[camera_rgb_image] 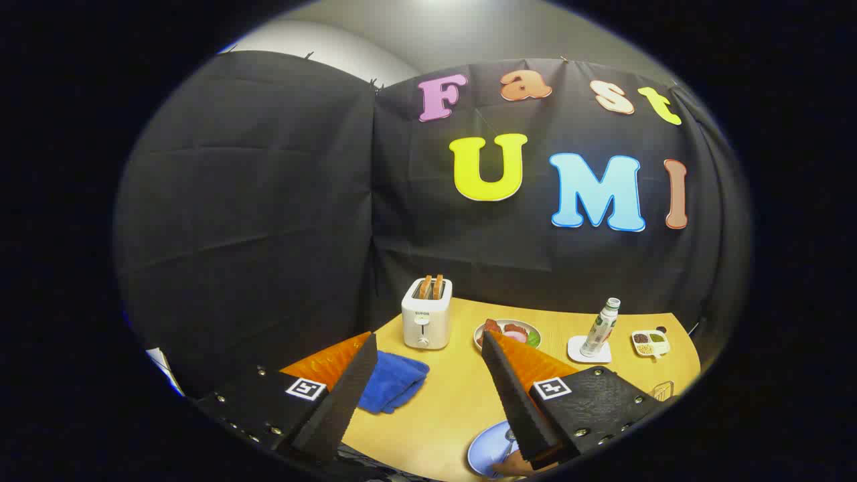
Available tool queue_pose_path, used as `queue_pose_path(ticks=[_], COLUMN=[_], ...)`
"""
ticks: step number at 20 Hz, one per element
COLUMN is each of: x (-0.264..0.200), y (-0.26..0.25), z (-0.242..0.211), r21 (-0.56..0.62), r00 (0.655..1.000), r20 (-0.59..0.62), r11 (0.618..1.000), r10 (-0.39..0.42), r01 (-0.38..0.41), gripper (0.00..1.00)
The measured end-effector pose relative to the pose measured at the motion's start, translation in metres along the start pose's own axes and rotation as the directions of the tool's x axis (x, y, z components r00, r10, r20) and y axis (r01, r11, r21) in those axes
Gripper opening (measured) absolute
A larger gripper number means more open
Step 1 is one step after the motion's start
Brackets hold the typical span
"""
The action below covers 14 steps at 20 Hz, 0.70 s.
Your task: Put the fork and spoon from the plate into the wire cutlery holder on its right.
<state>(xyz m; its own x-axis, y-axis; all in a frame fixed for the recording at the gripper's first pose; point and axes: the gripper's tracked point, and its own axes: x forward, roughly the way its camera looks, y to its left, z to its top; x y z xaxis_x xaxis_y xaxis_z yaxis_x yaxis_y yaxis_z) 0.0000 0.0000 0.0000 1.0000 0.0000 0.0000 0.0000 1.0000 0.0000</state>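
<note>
My gripper (pixel 428 358) is open, its two fingers spread wide above the wooden table (pixel 455 395) with nothing between them. A blue plate (pixel 487 452) lies low down, just beside and partly under the right finger (pixel 515 395). A piece of cutlery (pixel 509 442) rests on the plate, mostly hidden by that finger. A wire cutlery holder (pixel 663 389) peeks out to the right of the right finger, near the table's edge.
A white toaster (pixel 426 313) with two slices stands at the back of the table. A blue cloth (pixel 392 381) lies beside the left finger. Beyond the fingers sit a food plate (pixel 509 333), a bottle (pixel 600 326) on a white coaster, and a small divided dish (pixel 649 342).
</note>
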Motion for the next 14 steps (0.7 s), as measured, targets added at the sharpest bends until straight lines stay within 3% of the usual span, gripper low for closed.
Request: queue_pose_path(ticks=[3, 6, 11, 14], x=[0.005, -0.004, -0.041, -0.063], y=[-0.005, -0.054, -0.152, -0.18], z=[0.005, 0.005, 0.012, 0.019], r21=[-0.013, -0.036, -0.018, 0.001], r00=[0.999, 0.984, 0.899, 0.85], r20=[0.028, 0.047, 0.089, 0.133], r11=[0.999, 0.984, 0.901, 0.858], r10=[-0.034, -0.172, -0.43, -0.51], r01=[0.034, 0.174, 0.433, 0.514], gripper=[0.97, 0.97, 0.97, 0.96])
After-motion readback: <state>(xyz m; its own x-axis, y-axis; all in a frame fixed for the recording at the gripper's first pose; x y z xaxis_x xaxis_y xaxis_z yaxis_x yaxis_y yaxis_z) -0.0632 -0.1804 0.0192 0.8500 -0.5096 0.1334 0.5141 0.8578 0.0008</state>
